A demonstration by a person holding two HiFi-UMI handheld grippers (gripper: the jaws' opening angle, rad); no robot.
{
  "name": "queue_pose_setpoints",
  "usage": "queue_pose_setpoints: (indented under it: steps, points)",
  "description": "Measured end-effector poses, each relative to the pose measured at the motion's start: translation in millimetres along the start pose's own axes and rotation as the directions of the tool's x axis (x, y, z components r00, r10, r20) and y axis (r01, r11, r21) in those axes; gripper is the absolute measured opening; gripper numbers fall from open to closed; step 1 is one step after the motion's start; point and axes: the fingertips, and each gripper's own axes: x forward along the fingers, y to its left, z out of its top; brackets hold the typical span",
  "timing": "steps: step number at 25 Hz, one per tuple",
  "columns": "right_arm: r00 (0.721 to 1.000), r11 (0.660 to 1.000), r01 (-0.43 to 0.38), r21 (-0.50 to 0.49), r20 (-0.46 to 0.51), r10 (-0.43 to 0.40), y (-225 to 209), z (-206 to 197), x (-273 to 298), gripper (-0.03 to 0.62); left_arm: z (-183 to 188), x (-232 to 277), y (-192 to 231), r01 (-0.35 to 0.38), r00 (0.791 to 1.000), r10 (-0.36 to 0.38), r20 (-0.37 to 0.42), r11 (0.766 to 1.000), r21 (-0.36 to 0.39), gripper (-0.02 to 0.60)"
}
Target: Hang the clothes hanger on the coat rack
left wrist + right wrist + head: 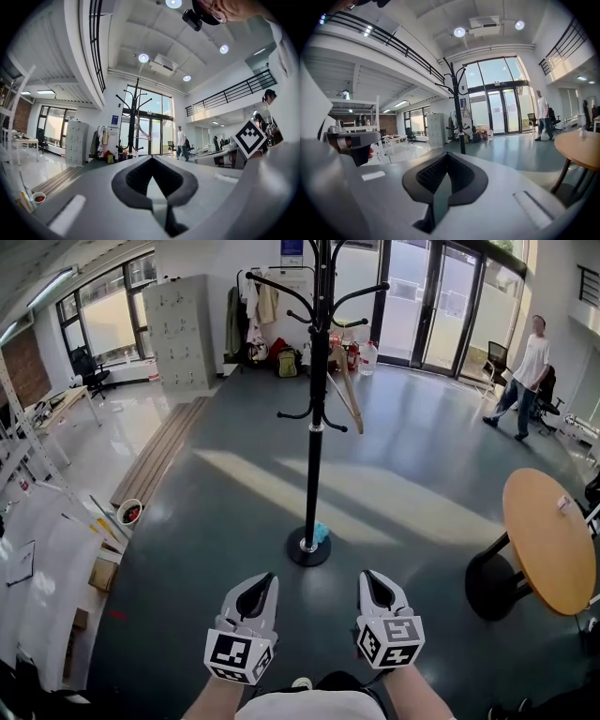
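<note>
Left gripper [266,577]: jaws together, nothing in them, low in front of the person.
Right gripper [367,576]: shut too, empty, just beside the left.
Hanger [349,395]: wooden, up on the coat rack [316,456], right of its pole, well ahead.

The dark, glossy floor [234,512] carried the coat rack [315,465] on its round base, a small blue thing [322,532] against that base, a round wooden surface [548,540] at right and long planks [155,457] at left.
</note>
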Motion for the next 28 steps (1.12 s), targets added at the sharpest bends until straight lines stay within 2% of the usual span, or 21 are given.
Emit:
queue_pose_setpoints:
  steps: [9,21,28]
  points:
    - [0.999,0.998,-0.051,-0.044,0.015,0.052,22.6,1.4,-32.5,0.026,21.0,-29.8,-21.3,-0.019,0.999,0.018,0.044,1.0,0.017,0.0]
    - [0.998,0.997,-0.056,-0.045,0.019,0.057,13.8,-4.1,-79.3,0.026,23.1,-45.9,-72.1,0.002,1.0,-0.003,0.03,1.0,0.026,0.0]
    - [0.998,0.997,-0.056,-0.045,0.028,0.057,16.4,-5.0,-91.4,0.026,24.1,-56.9,-79.2,-0.005,0.999,0.004,0.033,0.999,0.033,0.0]
